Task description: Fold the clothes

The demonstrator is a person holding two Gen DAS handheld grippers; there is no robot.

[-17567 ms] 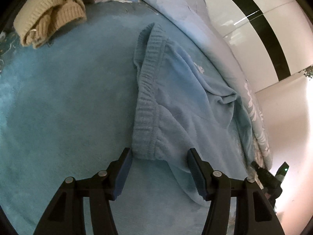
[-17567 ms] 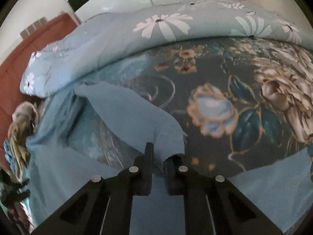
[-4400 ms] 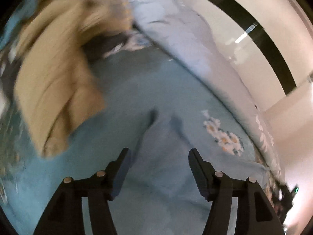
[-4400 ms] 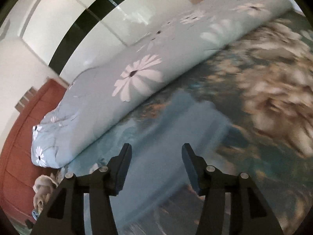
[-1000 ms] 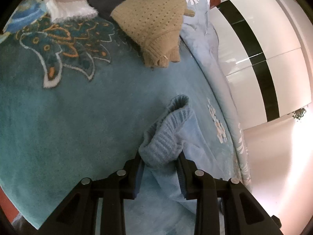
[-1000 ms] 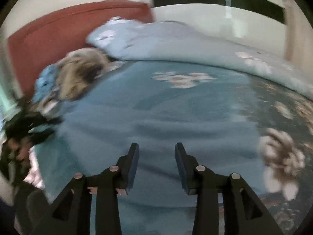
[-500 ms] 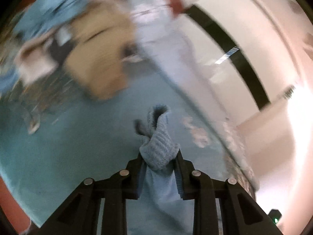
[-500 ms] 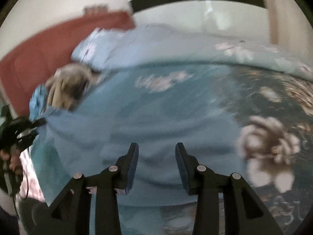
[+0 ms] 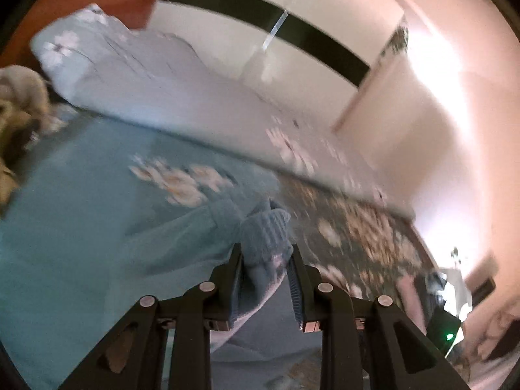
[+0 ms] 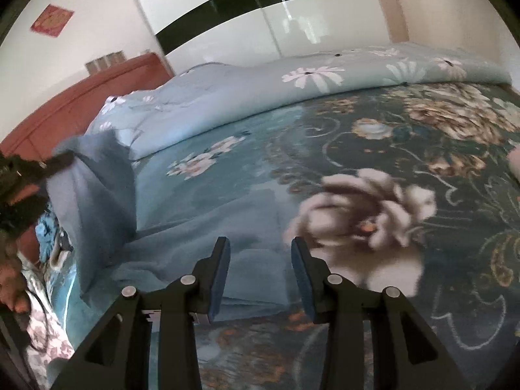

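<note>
Light blue fleece trousers (image 9: 182, 243) lie on the floral bedspread. My left gripper (image 9: 265, 253) is shut on their ribbed waistband (image 9: 266, 234) and holds it lifted above the bed. In the right wrist view the trousers (image 10: 201, 237) lie folded flat, with one end raised at the left (image 10: 97, 175) by the other gripper. My right gripper (image 10: 260, 253) is open and empty, hovering just over the near edge of the trousers.
A rolled pale blue quilt with daisies (image 10: 260, 91) runs along the far side of the bed. A red-brown headboard (image 10: 81, 97) stands at the left. A pile of other clothes (image 9: 16, 113) lies at the far left. A white wardrobe (image 10: 292, 26) stands behind.
My left gripper has swung to the right with the waistband in it, carrying it over the rest of the trousers. My right gripper stays open and has drifted slightly right.
</note>
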